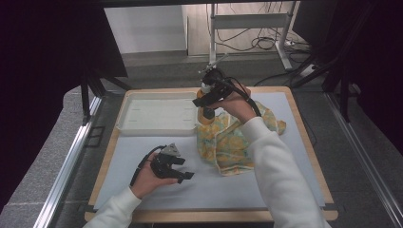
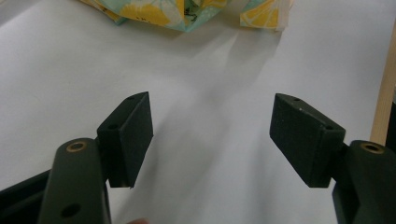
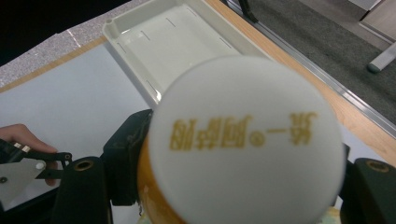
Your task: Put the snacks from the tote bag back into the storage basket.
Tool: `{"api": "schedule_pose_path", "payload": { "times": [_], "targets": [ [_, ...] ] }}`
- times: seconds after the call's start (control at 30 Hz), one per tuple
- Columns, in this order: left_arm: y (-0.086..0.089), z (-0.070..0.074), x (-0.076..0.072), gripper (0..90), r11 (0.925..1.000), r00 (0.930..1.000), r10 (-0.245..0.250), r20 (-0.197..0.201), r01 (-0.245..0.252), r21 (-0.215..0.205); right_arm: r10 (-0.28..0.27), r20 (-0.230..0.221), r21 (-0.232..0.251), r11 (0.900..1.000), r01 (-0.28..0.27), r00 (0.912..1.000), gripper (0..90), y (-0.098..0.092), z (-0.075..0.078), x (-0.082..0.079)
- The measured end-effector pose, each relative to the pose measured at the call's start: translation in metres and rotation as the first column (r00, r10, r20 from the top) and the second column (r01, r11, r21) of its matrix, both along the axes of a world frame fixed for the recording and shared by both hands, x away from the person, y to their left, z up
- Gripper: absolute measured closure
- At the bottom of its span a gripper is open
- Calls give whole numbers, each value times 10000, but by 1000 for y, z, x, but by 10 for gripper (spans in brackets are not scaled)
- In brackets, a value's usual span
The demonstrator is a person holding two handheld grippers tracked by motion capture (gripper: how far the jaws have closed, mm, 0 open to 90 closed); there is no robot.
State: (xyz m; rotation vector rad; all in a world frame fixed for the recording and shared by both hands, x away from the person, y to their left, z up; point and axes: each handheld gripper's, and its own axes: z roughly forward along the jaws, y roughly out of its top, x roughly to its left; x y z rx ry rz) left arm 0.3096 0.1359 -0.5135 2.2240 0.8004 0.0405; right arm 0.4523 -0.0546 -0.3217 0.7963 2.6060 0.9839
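Orange bottle [image 1: 206, 115] with white cap [image 3: 247, 140]: clamped at the neck by right gripper [image 1: 207, 100], held above cloth [image 1: 228, 142], right of tray [image 1: 157, 114]. Judged rigid, light, smooth-sided. Left gripper [image 2: 212, 140] gaped empty.

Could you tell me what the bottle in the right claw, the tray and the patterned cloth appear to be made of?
Bottle: likely plastic, with an orange body and a matte white cap with gold print. Tray: probably moulded plastic, off-white, smooth, with a raised rim. Cloth: soft woven fabric, judging by its crumpled folds; printed with yellow citrus on pale green.
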Motion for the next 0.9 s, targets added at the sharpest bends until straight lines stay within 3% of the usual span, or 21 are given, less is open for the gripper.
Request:
{"api": "schedule_pose_path", "payload": {
  "times": [0.9],
  "targets": [
    [0,1,-1,300,9999,9999,-116,93,116,-57,386,16,-138,9992,-386,9993,302,42,-3,14]
  ]
}}
